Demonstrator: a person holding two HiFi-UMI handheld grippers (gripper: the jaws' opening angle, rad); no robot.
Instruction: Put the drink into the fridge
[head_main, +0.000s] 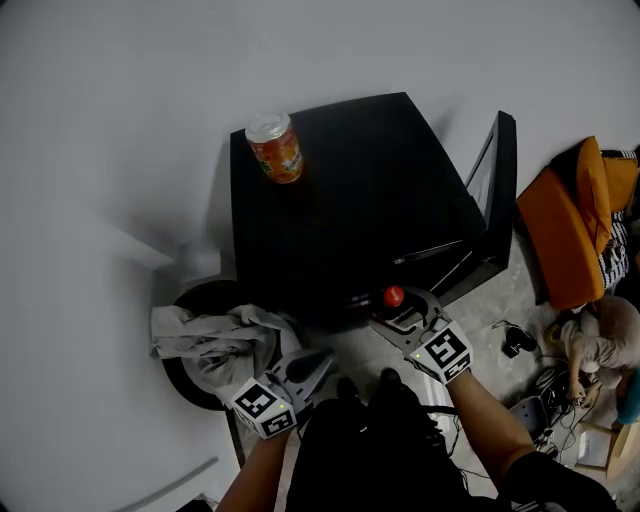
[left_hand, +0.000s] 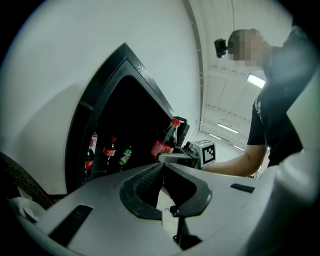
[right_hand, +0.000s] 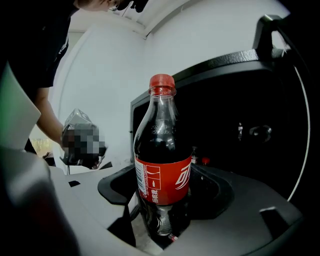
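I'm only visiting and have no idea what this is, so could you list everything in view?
Fridge: one, black, centre, door open.
Can: one, orange, on the fridge's top.
Small bottles: at least three, red and green labels, inside the fridge.
Cloth: one, grey, on a round black object left of the fridge.
Cola bottle: one, red cap, in the right gripper.
Left gripper: grey, shut, empty.
Right gripper: grey, clamping the cola bottle.

Grey left claw (head_main: 320, 362) and right claw (head_main: 394, 306), black-and-white marker cubes (head_main: 265, 408), black short-sleeved shirt (head_main: 380, 455)
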